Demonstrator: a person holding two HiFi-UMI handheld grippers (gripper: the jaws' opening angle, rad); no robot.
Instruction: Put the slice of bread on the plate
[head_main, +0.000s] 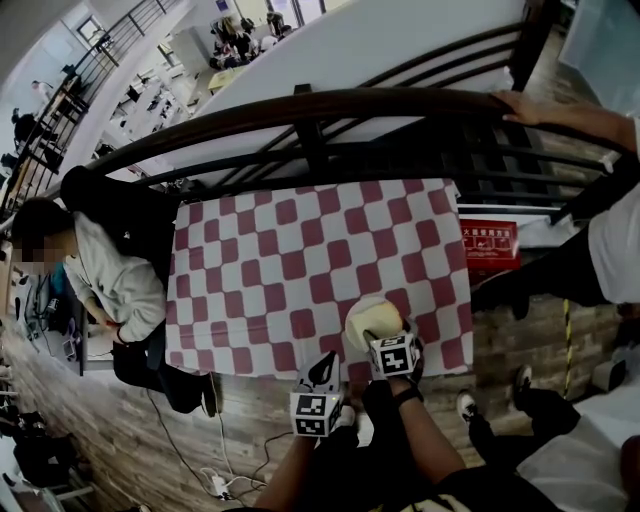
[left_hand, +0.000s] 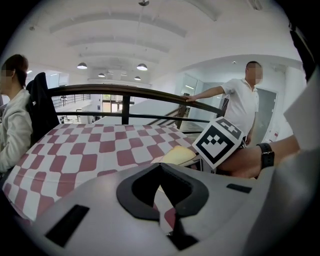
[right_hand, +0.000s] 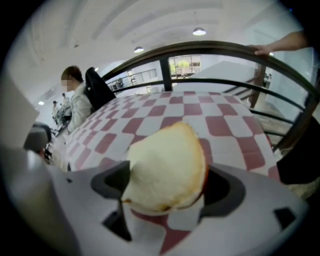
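Note:
A pale slice of bread (head_main: 370, 318) rests near the front right edge of the table, on its red and white checked cloth (head_main: 280, 260). My right gripper (head_main: 386, 336) is over it, pointing steeply down. In the right gripper view the bread (right_hand: 167, 167) sits between the jaws of that gripper (right_hand: 167, 186), which stand wide apart, with a thin gap showing on the right side. My left gripper (head_main: 325, 368) hovers at the table's front edge, left of the bread. Its tips (left_hand: 160, 167) meet with nothing between them. From the left gripper view the bread (left_hand: 179, 155) lies ahead to the right.
A person (head_main: 105, 270) sits at the table's left side. A dark curved railing (head_main: 320, 110) runs behind the table, and a standing person's hand (head_main: 525, 103) rests on it. A red sign (head_main: 488, 243) lies right of the table. Cables (head_main: 215, 485) trail on the floor.

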